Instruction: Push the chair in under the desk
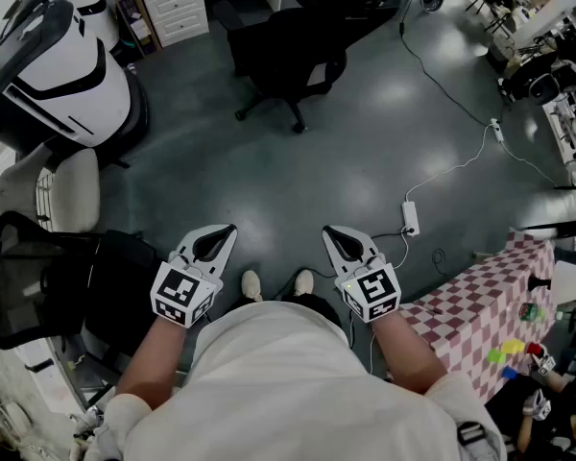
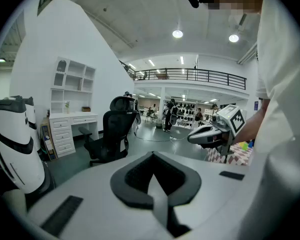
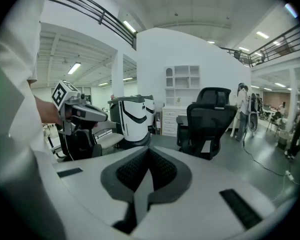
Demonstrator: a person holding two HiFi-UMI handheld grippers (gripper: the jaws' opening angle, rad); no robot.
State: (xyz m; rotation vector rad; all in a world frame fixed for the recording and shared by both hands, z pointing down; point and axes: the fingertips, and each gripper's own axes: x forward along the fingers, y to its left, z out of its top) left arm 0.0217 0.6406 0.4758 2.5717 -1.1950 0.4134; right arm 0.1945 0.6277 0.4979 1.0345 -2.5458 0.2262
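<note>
Black office chair point(image 1: 290, 51) stands on the grey floor point(image 1: 365, 142) at the far side of the scene, near the white table point(image 1: 173, 3) with drawers. Well apart from it, close to the person, the left gripper point(image 1: 227, 230) and right gripper point(image 1: 332, 231) hover side by side, pointing toward the chair — each with its jaws pressed together and nothing between them. A power strip point(image 1: 410, 218) lies on the floor to the right, near a checkered cloth point(image 1: 490, 305).
</note>
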